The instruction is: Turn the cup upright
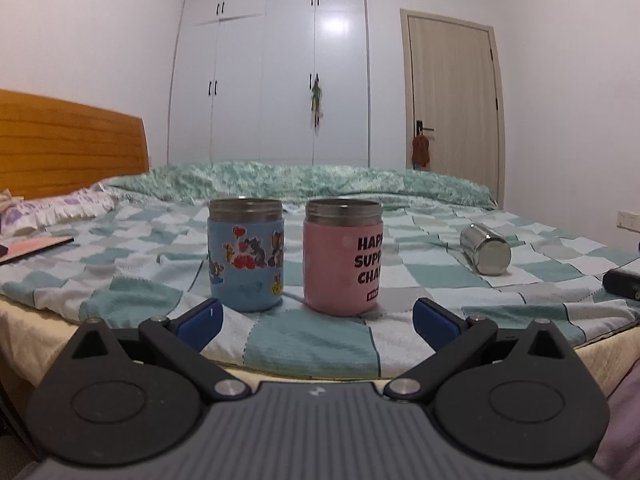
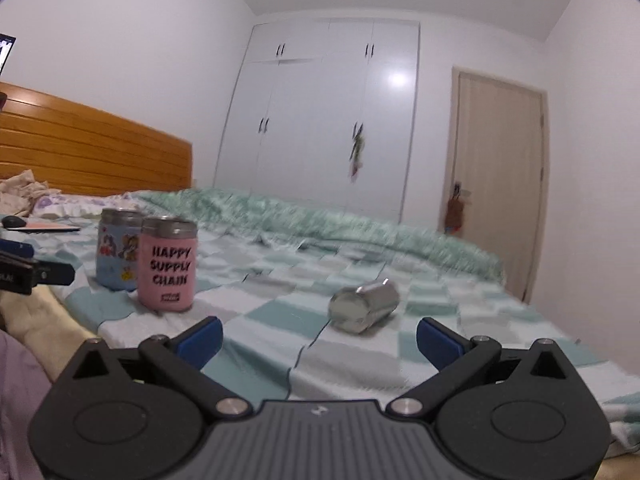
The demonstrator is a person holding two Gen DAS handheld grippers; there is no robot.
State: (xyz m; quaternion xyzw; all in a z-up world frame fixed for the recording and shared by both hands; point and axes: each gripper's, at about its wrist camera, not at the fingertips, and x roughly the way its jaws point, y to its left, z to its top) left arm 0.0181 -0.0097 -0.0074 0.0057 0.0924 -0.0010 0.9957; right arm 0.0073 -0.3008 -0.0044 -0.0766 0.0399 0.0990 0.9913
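1. Lying on its side on the checked bedspread [image 1: 312, 344], the steel cup [image 1: 485, 249] rests toward the bed's right side, well apart from the two upright jars; in the right wrist view the steel cup [image 2: 363, 306] shows its closed base toward the camera, its mouth turned away toward the far side of the bed.
2. Near the bed's front edge the blue cartoon jar [image 1: 245, 255] and the pink jar [image 1: 343, 257] stand upright side by side, close but whether touching I cannot tell; the pink one carries black lettering, read in the right wrist view as "HAPPY SUPPLY CHAIN" on the pink jar [image 2: 167, 265], with the blue cartoon jar [image 2: 117, 249] partly behind it.
3. The left gripper [image 1: 316, 320] is spread wide, its blue fingertips [image 1: 200, 324] apart and clasping nothing; it hangs at the front edge facing both jars.
4. The right gripper [image 2: 318, 336] is likewise spread wide and empty, its blue fingertips [image 2: 438, 340] short of the steel cup, not touching it; this view is blurred.
5. A green quilt [image 1: 304, 180] lies bunched along the far edge; a wooden headboard [image 1: 68, 144] rises at the left end; a white wardrobe [image 1: 272, 68] and a door [image 1: 452, 96] stand behind.
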